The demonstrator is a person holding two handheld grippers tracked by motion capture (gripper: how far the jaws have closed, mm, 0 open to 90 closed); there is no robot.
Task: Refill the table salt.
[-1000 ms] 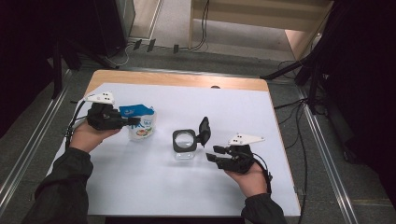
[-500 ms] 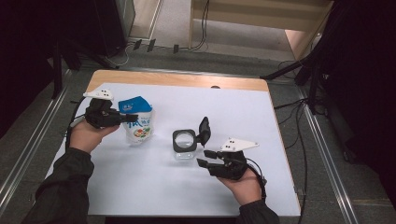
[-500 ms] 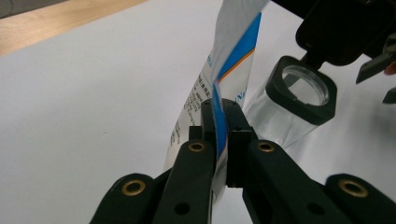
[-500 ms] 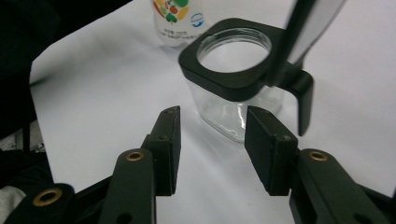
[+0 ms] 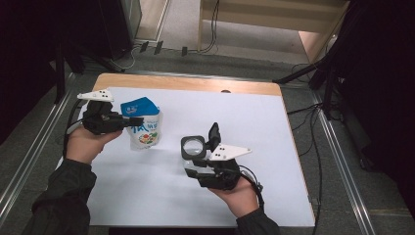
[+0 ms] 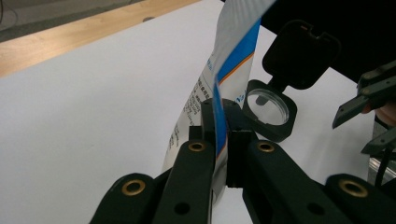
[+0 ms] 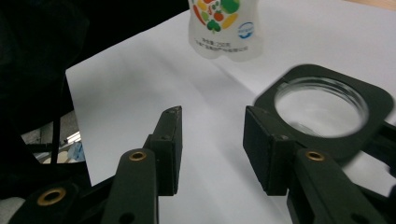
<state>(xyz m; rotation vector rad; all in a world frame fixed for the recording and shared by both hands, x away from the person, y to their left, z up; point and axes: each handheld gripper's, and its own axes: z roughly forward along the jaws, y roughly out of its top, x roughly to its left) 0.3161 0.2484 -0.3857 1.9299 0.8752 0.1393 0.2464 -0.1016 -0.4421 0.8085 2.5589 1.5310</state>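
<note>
The pouch (image 5: 142, 126) hangs pinched at its top edge by the left tongs (image 5: 135, 120), likely for pouring; the right tongs (image 5: 192, 169), spread and empty, approach the jar (image 5: 194, 149).

Even overhead light is falling on the white counter (image 5: 303, 147) in the high view, making it the brightest area, while the floor and the corners around it are sinking into near black. Shadows under the hands are lying soft and faint. The picture is looking slightly grainy and soft, with straight edges bowing a little toward the borders. In the left gripper view, the pouch (image 6: 233, 60) is washing out pale where light is striking it, and the near black tongs (image 6: 223, 161) are blurring slightly. In the right gripper view, the jar (image 7: 322, 109) rim is smearing with motion blur, and its glass is catching a dull sheen.
</note>
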